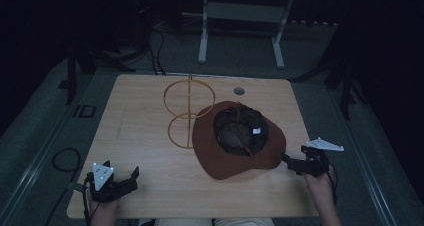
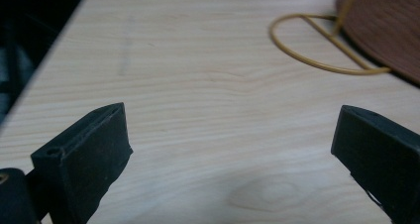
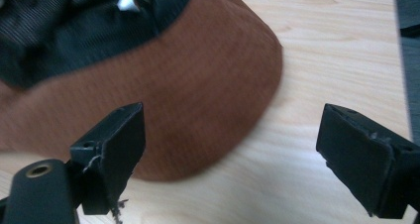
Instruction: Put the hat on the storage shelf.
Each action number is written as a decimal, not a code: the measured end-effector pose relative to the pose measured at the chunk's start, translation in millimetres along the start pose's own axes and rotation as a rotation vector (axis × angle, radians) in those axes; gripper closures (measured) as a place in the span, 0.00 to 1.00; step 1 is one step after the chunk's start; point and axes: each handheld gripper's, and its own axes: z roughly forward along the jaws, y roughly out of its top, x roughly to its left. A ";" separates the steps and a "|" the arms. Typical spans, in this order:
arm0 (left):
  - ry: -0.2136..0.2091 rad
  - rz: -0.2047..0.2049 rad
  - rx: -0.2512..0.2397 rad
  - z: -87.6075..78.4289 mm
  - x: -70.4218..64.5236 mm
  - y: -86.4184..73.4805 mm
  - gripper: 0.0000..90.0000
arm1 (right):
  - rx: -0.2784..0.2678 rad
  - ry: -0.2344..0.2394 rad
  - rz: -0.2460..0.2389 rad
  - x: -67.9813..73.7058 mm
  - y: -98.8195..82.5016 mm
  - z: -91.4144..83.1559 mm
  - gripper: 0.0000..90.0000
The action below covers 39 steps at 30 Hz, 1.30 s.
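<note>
A brown wide-brimmed hat (image 1: 235, 151) lies upside down on the wooden table (image 1: 140, 136), its dark lining (image 1: 241, 131) and a small white label facing up. Beside it, to the left, stands a yellow wire hat stand (image 1: 189, 111) with two rings; the hat's brim overlaps its lower ring. My right gripper (image 1: 295, 162) is open at the hat's right brim edge, with the brim (image 3: 198, 95) in front of its jaws. My left gripper (image 1: 125, 178) is open near the table's front left corner, nothing between its jaws; the stand's ring (image 2: 317, 45) lies far ahead.
A round cable hole (image 1: 239, 91) sits at the table's back edge. A white desk frame (image 1: 240, 26) stands on the grey floor behind. A dark cable loop (image 1: 65, 158) lies on the floor at the left. Bare wood spreads across the table's left half.
</note>
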 end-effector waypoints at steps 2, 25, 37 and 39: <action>-0.056 -0.008 0.023 1.5 -1.6 -0.1 0.02 | 0.011 0.023 -0.003 1.4 9.5 3.0 0.13; -0.120 0.082 0.078 2.9 -14.1 -1.2 0.02 | 0.049 0.083 -0.154 26.4 109.6 76.2 0.36; -0.134 0.077 0.071 2.1 -14.5 -0.8 0.02 | 0.145 -0.017 -0.246 39.7 119.9 128.8 0.51; -0.139 0.076 0.072 2.2 -14.6 -1.1 0.02 | 0.174 -0.033 -0.277 42.8 118.6 135.8 0.53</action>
